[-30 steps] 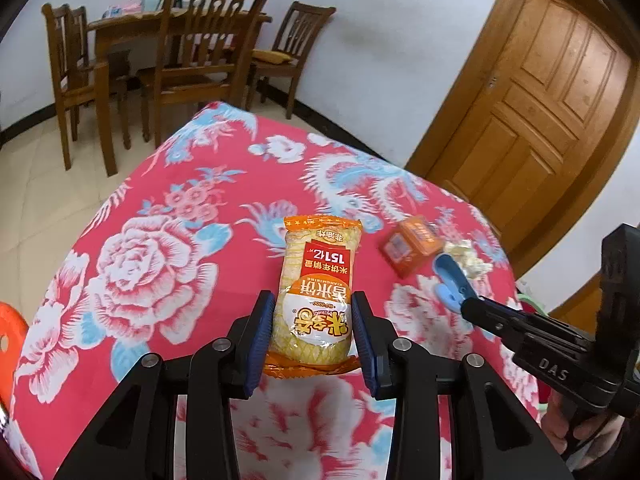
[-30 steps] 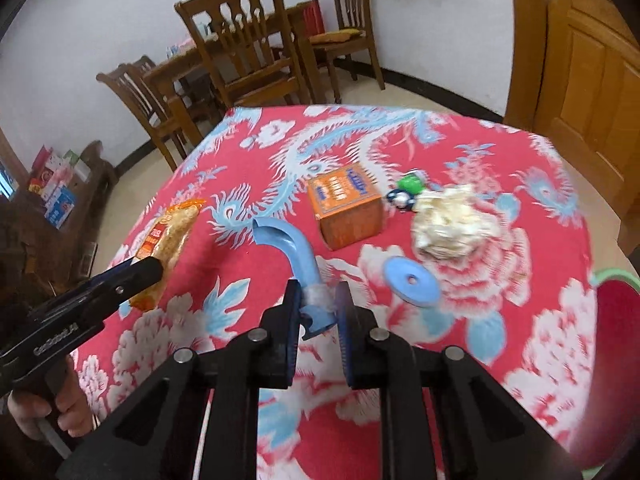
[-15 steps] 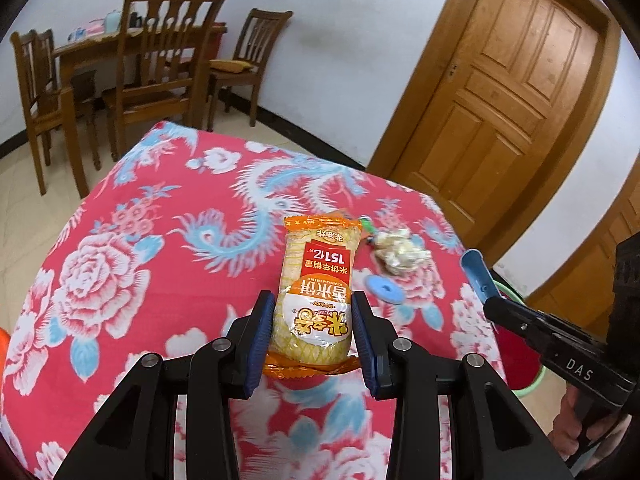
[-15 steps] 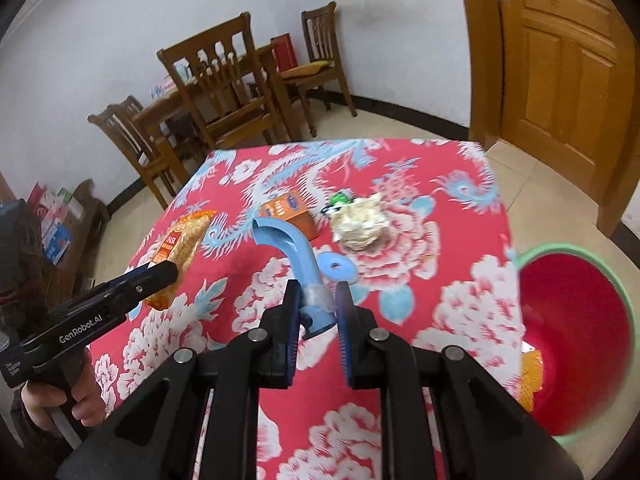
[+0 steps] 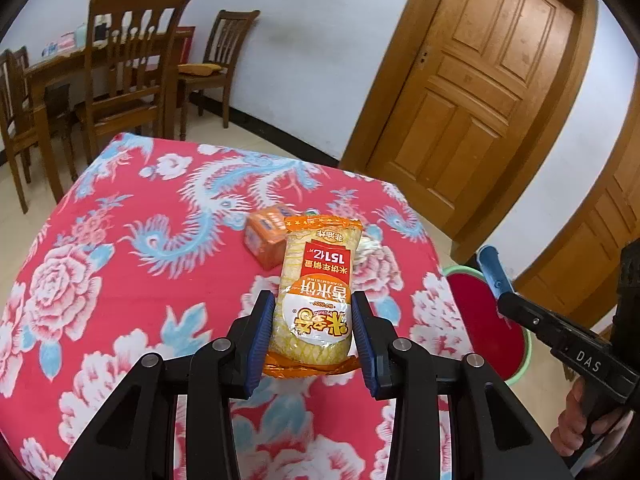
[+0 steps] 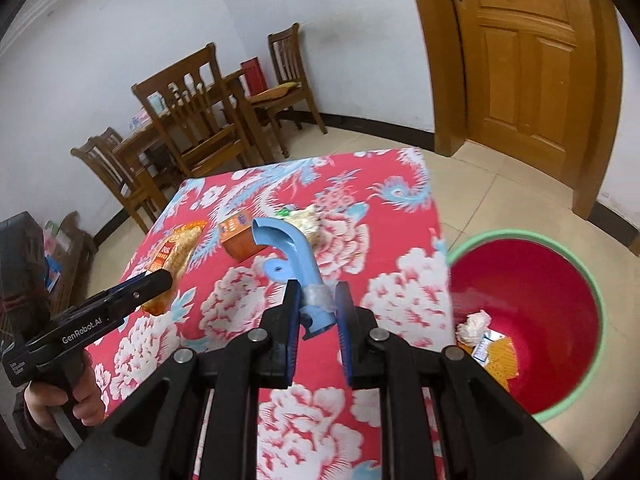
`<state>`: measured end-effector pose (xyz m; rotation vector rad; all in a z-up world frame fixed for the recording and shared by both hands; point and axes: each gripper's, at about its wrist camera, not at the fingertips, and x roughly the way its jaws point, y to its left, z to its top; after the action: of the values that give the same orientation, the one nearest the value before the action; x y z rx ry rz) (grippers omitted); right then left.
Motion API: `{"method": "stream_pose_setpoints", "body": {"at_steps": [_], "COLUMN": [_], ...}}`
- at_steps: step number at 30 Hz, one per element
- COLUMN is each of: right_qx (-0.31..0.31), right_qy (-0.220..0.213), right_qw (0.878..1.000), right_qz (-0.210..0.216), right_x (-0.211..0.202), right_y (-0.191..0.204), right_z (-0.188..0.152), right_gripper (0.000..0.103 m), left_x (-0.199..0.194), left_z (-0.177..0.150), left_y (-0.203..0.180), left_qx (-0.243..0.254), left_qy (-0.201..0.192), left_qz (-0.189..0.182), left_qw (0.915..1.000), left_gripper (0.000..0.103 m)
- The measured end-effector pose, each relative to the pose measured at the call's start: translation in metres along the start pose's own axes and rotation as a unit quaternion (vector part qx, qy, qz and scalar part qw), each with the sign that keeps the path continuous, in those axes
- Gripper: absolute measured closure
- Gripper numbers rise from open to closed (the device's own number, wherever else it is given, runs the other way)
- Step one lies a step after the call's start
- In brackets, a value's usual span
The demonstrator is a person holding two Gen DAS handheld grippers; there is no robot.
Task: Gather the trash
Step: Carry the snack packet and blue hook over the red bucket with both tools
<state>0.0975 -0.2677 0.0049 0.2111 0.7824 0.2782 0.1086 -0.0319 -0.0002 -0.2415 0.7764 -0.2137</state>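
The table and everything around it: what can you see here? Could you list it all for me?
Orange-yellow rice cracker packet: one, gripped, above the cloth.
Curved blue plastic piece: one, gripped.
Orange cardboard box: one, on the cloth.
Crumpled white paper wad: one, beside the box.
Flat blue plastic disc: one, on the cloth.
Red floral tablecloth: one.
Red bin with green rim: one, on the floor, trash inside.
Brown wooden chairs: several, by the wall.
Wooden door: one.
Left gripper: shut on the packet.
Right gripper: shut on the blue piece.

The snack packet (image 5: 316, 292) hides most of the crumpled paper (image 5: 370, 246) behind it; the red bin (image 5: 490, 320) is partly cut off by the right gripper (image 5: 520, 304).
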Motion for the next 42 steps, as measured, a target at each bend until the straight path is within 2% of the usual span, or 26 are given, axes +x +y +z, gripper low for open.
{"method": "stream_pose_setpoints", "body": {"at_steps": [16,24,42], "right_qx": [0.069,0.108,0.182], "right_qy": [-0.023,-0.016,0.002], "right_qw": [0.996,0.992,0.978], "right_qz": [-0.048,-0.067,-0.105], "right_x": [-0.035,-0.036,-0.031], "right_y": [-0.077,-0.119,-0.195], "right_z": [-0.009,-0.021,-0.048], "right_gripper": [0.084,0.084,0.083], "left_x": [0.028,0.054,0.120], "left_z": [-0.003,-0.008,-0.044], "left_y": [-0.074,-0.116,-0.198], "left_qx": [0.057,0.087,0.155], "left_qy": [0.027,0.050,0.120], "left_qz": [-0.043,-0.067,-0.107], "left_qw": [0.9971,0.9927,0.9748], "left_gripper": [0.064,0.064,0.064]}}
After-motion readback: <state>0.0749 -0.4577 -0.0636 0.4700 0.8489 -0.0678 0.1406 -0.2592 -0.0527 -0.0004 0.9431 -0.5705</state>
